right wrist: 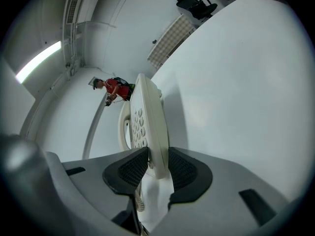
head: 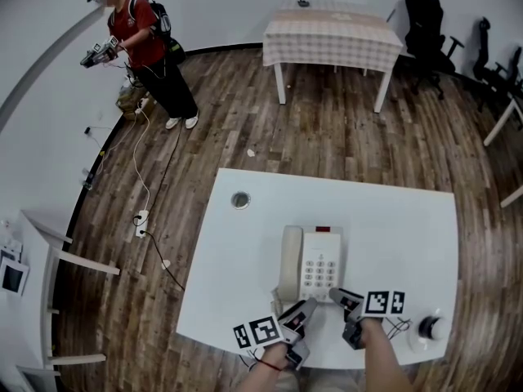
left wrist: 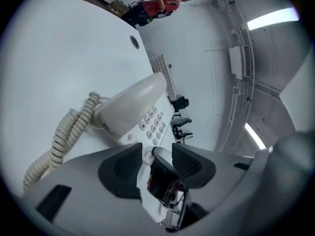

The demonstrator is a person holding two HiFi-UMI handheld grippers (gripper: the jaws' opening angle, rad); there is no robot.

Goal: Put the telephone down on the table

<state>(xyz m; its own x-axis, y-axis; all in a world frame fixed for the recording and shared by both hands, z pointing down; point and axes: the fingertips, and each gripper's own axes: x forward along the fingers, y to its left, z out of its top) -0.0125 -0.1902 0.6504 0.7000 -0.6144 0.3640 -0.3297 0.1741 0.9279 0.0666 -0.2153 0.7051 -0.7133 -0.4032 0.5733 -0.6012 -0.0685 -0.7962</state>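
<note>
Telephone (head: 310,264) update: the right gripper (head: 337,295) has it by the near edge of the base. In the right gripper view the thin cream edge (right wrist: 147,127) stands right between the two dark pads, both pressing on it, so that right gripper (right wrist: 157,168) is clamped on, fairly wide.

The left gripper (head: 306,305) is just beside the near left corner of the base. Its jaws stand apart with nothing pinched. In the left gripper view (left wrist: 157,156) the gap only shows the corner of the base and a dark bit of the other gripper beyond it.

The telephone itself lies on the white table (head: 392,219), close to the front edge, in front of the person holding the grippers. The handset (head: 291,260) sits in its cradle on the left side, the keypad (head: 319,272) is to its right, and there's a small red patch (head: 324,229) at the far end. The coiled cord (left wrist: 64,136) curls on the tabletop beside the handset.

Farther out on the table there's a round hole (head: 240,200) toward the far left, and a small round black-and-white thing (head: 431,327) near the front right corner, can't tell what it is.

Around it is wooden floor (head: 327,129), with a power strip (head: 141,221) and cable to the left. Across the room: a table with a checked cloth (head: 331,35), black office chairs (head: 425,23), and another person in a red shirt (head: 147,47) by the wall.
</note>
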